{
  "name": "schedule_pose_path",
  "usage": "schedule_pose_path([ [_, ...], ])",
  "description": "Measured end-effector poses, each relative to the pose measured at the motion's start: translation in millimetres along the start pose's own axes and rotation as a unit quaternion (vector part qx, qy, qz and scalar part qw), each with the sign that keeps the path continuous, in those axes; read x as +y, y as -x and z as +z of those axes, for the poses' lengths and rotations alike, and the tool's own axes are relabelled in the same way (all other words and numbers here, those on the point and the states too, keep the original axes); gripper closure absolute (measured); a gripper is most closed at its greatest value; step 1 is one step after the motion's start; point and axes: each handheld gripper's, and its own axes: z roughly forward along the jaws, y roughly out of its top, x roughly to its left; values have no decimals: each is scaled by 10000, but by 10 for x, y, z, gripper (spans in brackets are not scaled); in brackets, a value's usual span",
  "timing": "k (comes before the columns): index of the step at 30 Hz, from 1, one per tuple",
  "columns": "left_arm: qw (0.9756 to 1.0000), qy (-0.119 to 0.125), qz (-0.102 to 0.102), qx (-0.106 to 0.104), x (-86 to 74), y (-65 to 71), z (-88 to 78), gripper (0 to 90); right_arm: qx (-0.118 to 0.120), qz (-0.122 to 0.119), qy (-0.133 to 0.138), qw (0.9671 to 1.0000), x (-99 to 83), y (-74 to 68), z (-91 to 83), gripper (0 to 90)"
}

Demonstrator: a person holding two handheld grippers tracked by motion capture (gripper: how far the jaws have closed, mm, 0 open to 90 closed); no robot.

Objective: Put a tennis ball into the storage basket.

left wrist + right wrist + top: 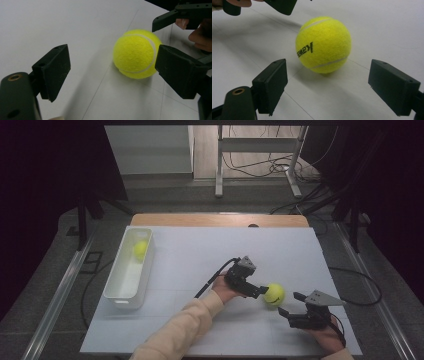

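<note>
A yellow tennis ball (274, 295) lies on the white table top (200, 255), between my two grippers. My left gripper (260, 290) reaches in from the ball's left. In the left gripper view its jaws stand open (112, 68), and the ball (136, 53) lies just past the tips, close to the right-hand pad (175, 71). My right gripper (291, 303) sits at the ball's lower right, also open. In the right gripper view the ball (323, 45), printed with black letters, rests ahead of the wide-apart jaws (332, 85), touching neither.
A white oblong bin (116, 296) stands at the table's left with a second tennis ball (140, 250) inside, near its far end. A wooden strip (220, 220) runs along the table's far edge. Cables and a metal frame (257, 150) lie on the floor beyond.
</note>
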Motion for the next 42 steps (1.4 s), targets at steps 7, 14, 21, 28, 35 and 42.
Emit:
schedule_pose_path([
  [7, 10000, -45, 33, -74, 10, 32, 61, 136, -5, -2, -19, 10000, -1, 3, 2, 163],
  [14, 9997, -138, 33, -192, 25, 71, 136, 126, 3, -1, -26, 10000, -3, 2, 1, 163],
  [21, 9994, -171, 80, -285, 64, 118, 210, 126, 12, -4, -38, 10000, -6, 4, 2, 162],
  [28, 9989, -257, -2, -390, 89, 146, 321, 119, 15, -11, -42, 10000, -8, 5, -1, 162],
  [35, 9985, -360, -29, -405, 102, 161, 420, 113, 71, -41, -42, 10000, -9, -4, 0, 159],
  [42, 9980, -473, -47, -420, 119, 165, 499, 100, 69, -54, -47, 10000, -10, -3, 1, 158],
])
